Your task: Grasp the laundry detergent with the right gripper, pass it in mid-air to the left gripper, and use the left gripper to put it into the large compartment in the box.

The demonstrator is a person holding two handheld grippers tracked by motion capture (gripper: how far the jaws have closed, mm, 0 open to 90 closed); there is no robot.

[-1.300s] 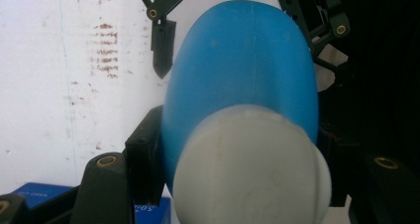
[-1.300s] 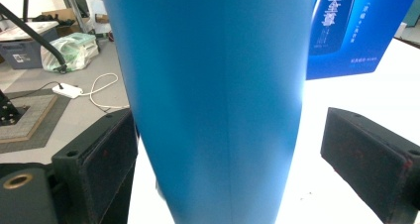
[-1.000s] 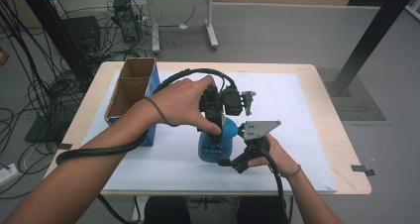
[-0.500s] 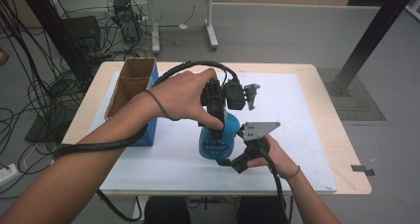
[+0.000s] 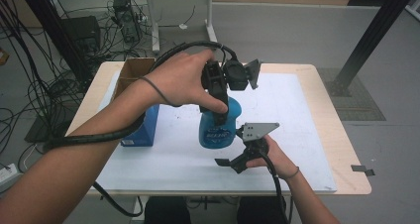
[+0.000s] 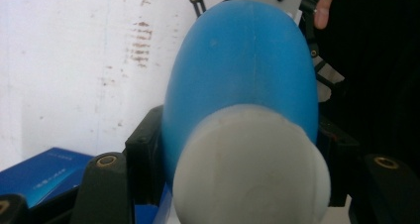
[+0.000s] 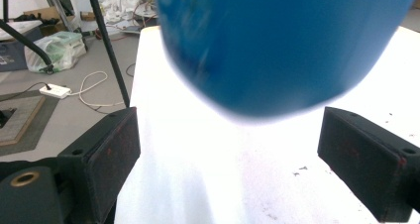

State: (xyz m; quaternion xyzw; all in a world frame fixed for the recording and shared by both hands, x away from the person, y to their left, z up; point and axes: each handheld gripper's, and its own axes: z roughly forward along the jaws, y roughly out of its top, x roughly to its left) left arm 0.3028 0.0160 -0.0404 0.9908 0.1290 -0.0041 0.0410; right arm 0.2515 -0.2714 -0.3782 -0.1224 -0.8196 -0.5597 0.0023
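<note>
We see the table [image 5: 341, 149] under a white sheet [image 5: 292, 110]; at its left edge stands an open cardboard box [image 5: 130, 71], with a blue box [image 5: 143, 130] lying just in front of it; near the middle, the blue bottle [image 5: 218, 127] hangs lifted off the sheet; our left gripper [image 5: 218, 110] is clenched on its neck just below the white cap [image 6: 250, 169]; our right gripper [image 5: 229, 163] waits just beside the bottle's base, jaws spread and touching nothing.
</note>
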